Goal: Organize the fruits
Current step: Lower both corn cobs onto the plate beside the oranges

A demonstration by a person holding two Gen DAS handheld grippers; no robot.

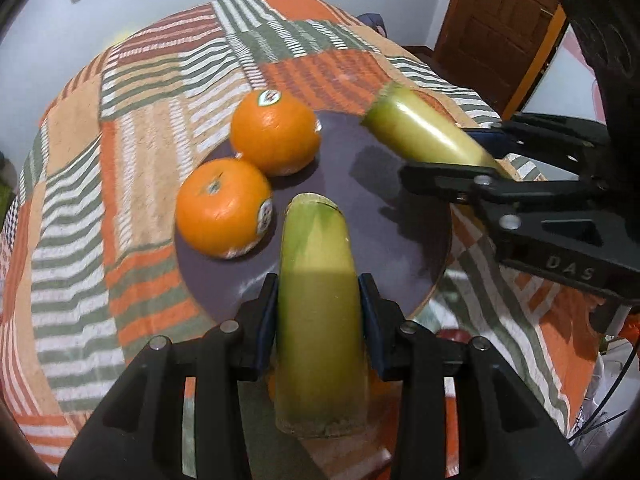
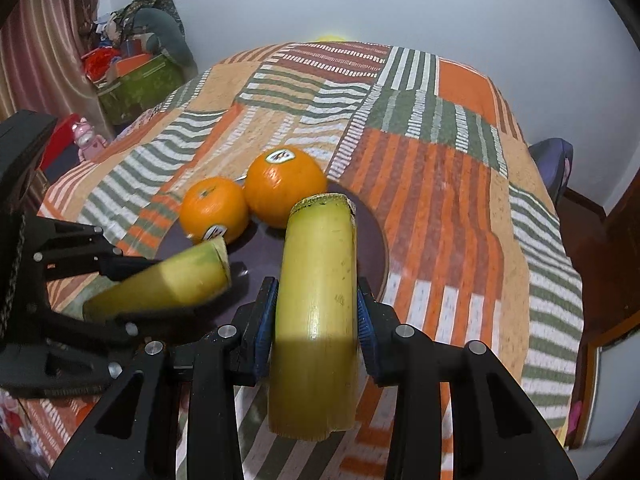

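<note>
Two oranges [image 1: 276, 132] [image 1: 224, 214] sit on one plate [image 1: 360, 248]. The left tongs [image 1: 319, 316] and the right tongs [image 2: 317, 316] each clamp a cut stalk piece [image 1: 320, 320] [image 2: 316, 312], lengthwise pointing plateward.

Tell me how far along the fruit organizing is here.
Done: two oranges sit together on the dark round plate. In hand: the left gripper and right gripper each clamp a yellow-green cut stalk piece above the plate. Left: setting both down.

left wrist: aimed steeply down, close over plate [image 1: 400, 216] | right wrist: same | shared: plate, oranges [image 2: 285, 186], tablecloth [image 2: 440, 184]
</note>
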